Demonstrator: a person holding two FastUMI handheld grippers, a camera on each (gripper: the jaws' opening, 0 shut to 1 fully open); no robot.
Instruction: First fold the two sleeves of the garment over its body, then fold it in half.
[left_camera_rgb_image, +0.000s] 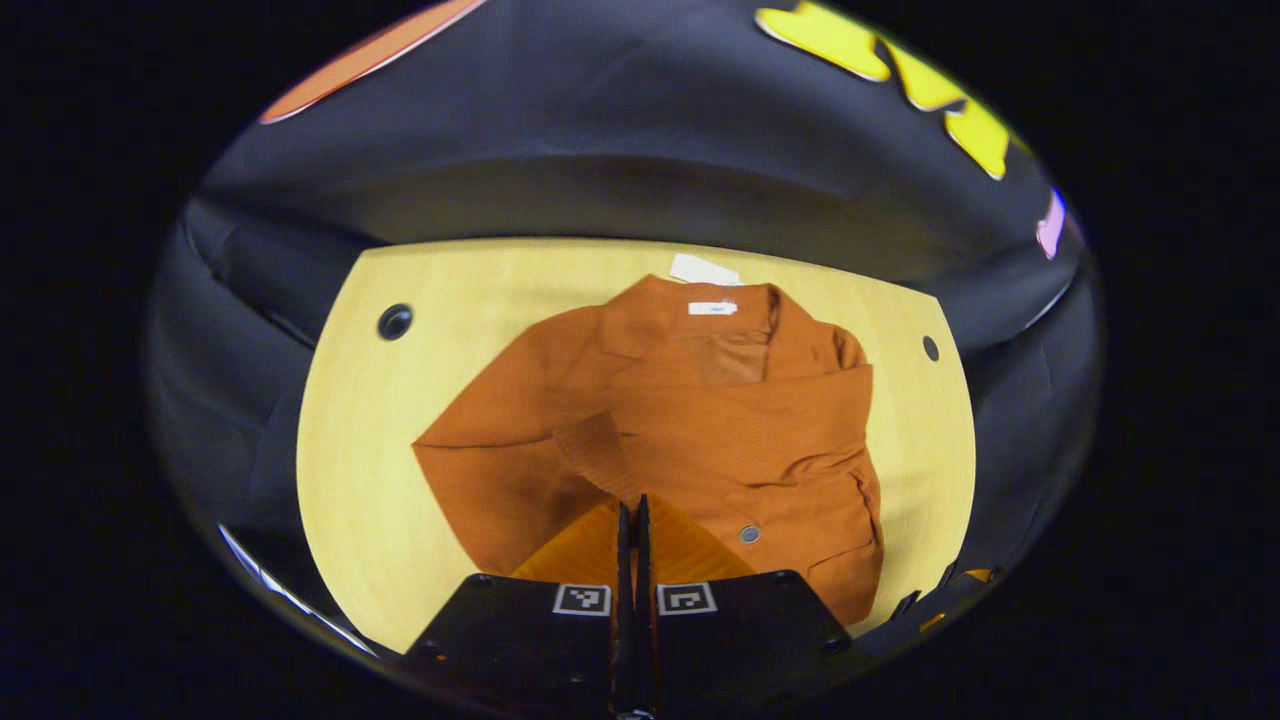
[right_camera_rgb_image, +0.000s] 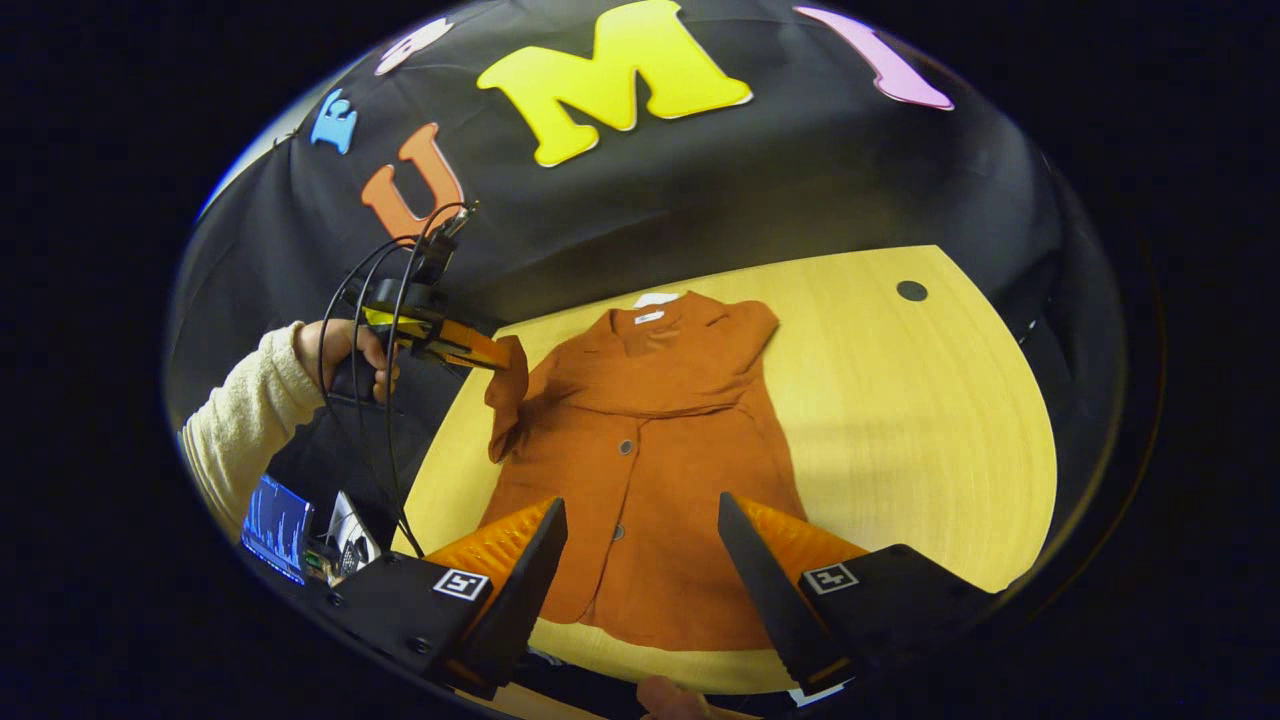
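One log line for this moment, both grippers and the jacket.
left hand-held gripper: shut on lifted sleeve | right hand-held gripper: open above hem | rust jacket: flat on table, other sleeve folded across

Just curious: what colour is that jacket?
Plain rust orange jacket, best in the right gripper view.

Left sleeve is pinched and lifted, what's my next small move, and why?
Probably carry the left hand-held gripper inward over the jacket body and lower the sleeve there: the other sleeve already lies across the chest; this one hangs lifted at the table edge.
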